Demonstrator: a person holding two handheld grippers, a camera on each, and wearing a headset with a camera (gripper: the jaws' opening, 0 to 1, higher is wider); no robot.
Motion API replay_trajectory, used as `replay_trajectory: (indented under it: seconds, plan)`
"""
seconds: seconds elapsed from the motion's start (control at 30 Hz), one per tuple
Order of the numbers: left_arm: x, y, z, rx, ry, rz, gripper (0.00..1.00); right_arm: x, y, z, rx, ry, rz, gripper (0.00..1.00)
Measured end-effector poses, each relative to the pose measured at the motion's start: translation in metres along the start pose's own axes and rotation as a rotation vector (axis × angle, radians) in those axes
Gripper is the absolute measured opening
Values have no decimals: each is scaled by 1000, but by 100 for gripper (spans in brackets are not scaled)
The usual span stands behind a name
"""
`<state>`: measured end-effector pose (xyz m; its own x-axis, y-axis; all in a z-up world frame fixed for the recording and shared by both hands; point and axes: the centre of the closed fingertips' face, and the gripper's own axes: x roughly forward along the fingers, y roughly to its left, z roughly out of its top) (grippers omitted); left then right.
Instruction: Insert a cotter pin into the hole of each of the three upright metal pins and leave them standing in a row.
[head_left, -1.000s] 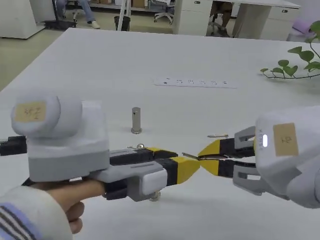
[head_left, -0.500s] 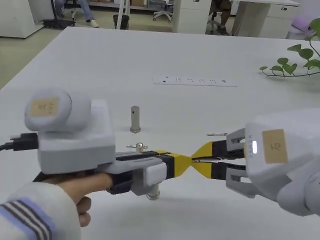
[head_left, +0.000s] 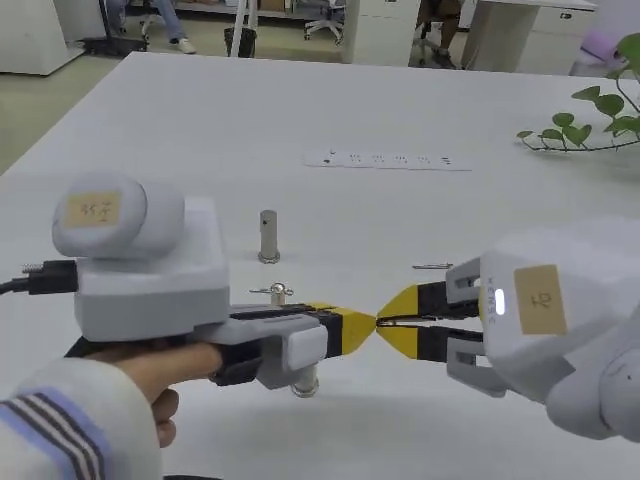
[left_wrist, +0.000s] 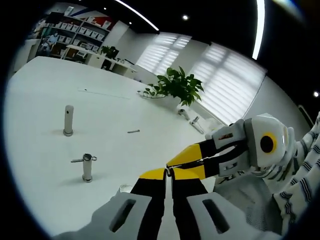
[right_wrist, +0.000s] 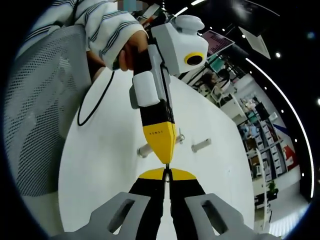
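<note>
My left gripper (head_left: 368, 326) and right gripper (head_left: 384, 324) meet tip to tip above the white table (head_left: 200, 120). Both are shut, and a thin cotter pin (right_wrist: 166, 169) is pinched where the tips touch, almost wholly hidden. One bare metal pin (head_left: 268, 237) stands upright further back. A second metal pin (head_left: 278, 294) stands just behind the left jaws with a cotter pin through its hole. The third metal pin (head_left: 305, 381) stands under the left gripper, half hidden. In the left gripper view I see the bare pin (left_wrist: 68, 120) and the pinned one (left_wrist: 87, 167).
A loose cotter pin (head_left: 432, 266) lies on the table to the right of the pins. A white power strip (head_left: 388, 160) lies further back, and a plant's leaves (head_left: 585, 125) reach in at the far right. Desks and chairs stand beyond the table.
The two grippers have closed the gap and now touch tip to tip. The stretch of cotter pin that showed between them is now hidden. The upright pins have not moved.
</note>
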<state>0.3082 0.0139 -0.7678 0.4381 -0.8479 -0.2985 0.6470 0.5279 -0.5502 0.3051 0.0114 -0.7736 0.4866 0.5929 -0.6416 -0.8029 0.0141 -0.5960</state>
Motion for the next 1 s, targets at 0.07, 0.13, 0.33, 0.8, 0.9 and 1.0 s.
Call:
replay_trajectory:
  seconds: [0.07, 0.13, 0.33, 0.8, 0.9, 1.0]
  plan:
    - [0, 0, -1, 1, 5, -1, 1, 0, 0, 1, 0, -3, 0, 3]
    - [-1, 0, -1, 10, 3, -3, 1, 0, 1, 1, 1, -4, 2, 3]
    - [-5, -1, -1, 19, 6, -9, 1, -1, 2, 4, -7, -9, 5, 3]
    - [-8, -1, -2, 47, 32, 20, 0, -1, 4, 8, -22, -31, 41, 4]
    - [-10, 1, -5, 66, 38, 22, 0, 0, -2, 8, 14, -42, 12, 19]
    - [-14, 3, -6, 82, 33, 25, 0, -1, 3, 5, 109, -52, 63, 15]
